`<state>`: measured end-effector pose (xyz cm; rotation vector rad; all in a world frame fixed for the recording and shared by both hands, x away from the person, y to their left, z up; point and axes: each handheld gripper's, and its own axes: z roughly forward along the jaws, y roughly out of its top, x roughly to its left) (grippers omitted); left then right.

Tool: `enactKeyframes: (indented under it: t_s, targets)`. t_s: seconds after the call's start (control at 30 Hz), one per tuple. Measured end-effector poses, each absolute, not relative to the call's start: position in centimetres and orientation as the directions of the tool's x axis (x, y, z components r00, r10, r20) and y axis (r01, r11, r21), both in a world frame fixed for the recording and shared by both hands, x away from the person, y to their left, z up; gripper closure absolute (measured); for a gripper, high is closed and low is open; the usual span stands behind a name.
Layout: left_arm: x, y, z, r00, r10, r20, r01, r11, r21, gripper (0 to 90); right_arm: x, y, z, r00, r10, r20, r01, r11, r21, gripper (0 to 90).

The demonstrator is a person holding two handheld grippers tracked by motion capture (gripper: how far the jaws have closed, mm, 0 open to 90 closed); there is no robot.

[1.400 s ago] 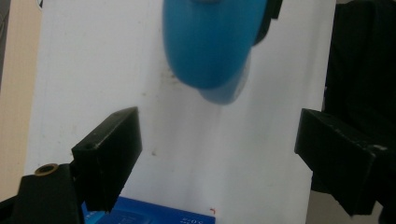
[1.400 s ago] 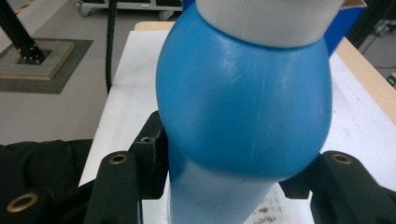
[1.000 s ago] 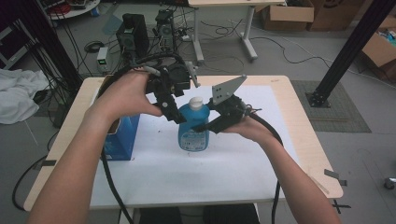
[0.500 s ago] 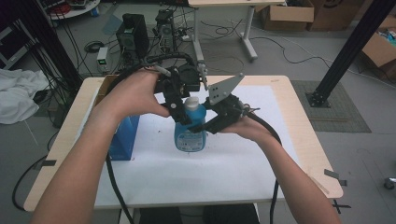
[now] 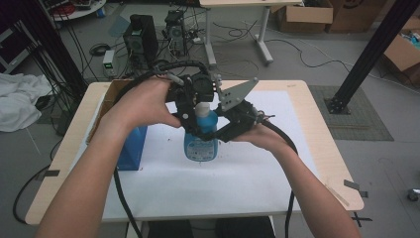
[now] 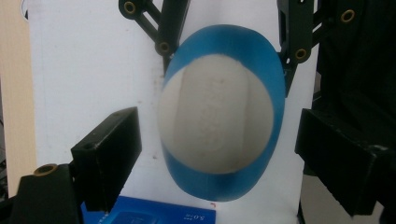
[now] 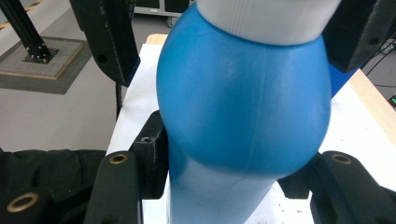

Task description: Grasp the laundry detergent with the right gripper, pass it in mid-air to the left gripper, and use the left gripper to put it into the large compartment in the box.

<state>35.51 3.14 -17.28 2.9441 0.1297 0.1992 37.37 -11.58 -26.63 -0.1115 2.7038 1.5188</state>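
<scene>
A blue bottle (image 5: 200, 144) with a white cap (image 5: 202, 108) stands upright on the white mat (image 5: 257, 168). My right gripper (image 5: 210, 135) comes in from the right and is shut on the bottle's body; in the right gripper view its black fingers (image 7: 150, 158) press both sides of the blue bottle (image 7: 243, 102). My left gripper (image 5: 198, 106) hangs over the top, pointing down. In the left gripper view the white cap (image 6: 215, 119) lies between the open jaws of my left gripper (image 6: 219, 154), with a gap on each side.
A blue box (image 5: 130, 146) stands on the table's left part, close to my left forearm, with a brown cardboard piece (image 5: 110, 96) behind it. The wooden table edge (image 5: 327, 134) runs along the right. Cables trail from both grippers.
My left gripper has shifted a little right and down, from beside the bottle's top to straddling the cap. The right gripper keeps its hold on the bottle.
</scene>
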Motion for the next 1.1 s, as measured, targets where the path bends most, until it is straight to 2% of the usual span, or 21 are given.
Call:
enactKeyframes:
  t_s: [0.6,1.1]
  targets:
    - [35.91,2.71,-17.97,0.990,0.089,0.114,0.067,-0.981,0.180,16.2,37.36,-11.36,-26.80,-0.997,-0.048,-0.065,-0.081,0.520,0.850,46.3]
    - [35.96,2.59,-18.02,0.994,0.068,0.087,0.052,-0.982,0.181,28.7,37.46,-11.44,-26.86,-0.997,-0.043,-0.067,-0.079,0.518,0.852,46.2]
